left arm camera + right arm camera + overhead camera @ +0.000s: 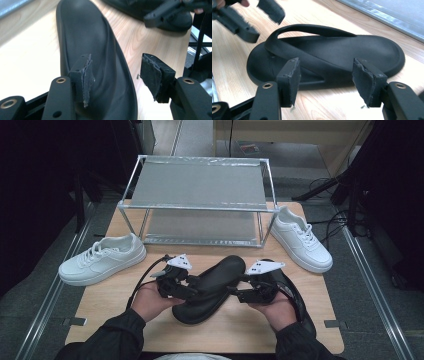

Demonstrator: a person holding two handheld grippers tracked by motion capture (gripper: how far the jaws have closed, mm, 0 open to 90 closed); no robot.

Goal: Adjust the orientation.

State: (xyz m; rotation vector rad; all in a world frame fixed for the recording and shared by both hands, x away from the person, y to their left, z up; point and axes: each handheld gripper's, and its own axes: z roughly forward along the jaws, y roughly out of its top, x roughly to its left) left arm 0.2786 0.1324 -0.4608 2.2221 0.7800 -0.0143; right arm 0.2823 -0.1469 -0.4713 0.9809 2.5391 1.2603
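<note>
Wooden tabletop point(310, 292), metal rack point(200, 200) at rear. Black flip-flop point(212, 287) lies flat mid-table between both grippers. Left gripper point(187, 290) agape, one pad point(83, 77) above the sole, nothing clamped. Right gripper point(242, 295) agape, empty, short of the sandal's side. Second sandal point(292, 295) mostly hidden behind right hand point(272, 312). White sneakers point(102, 260) flank the rack; front edge open.

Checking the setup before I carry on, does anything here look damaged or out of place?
The pads on the left gripper are frayed and peeling at the edges, and the right gripper looks similarly worn. The black sandal looks intact.
</note>
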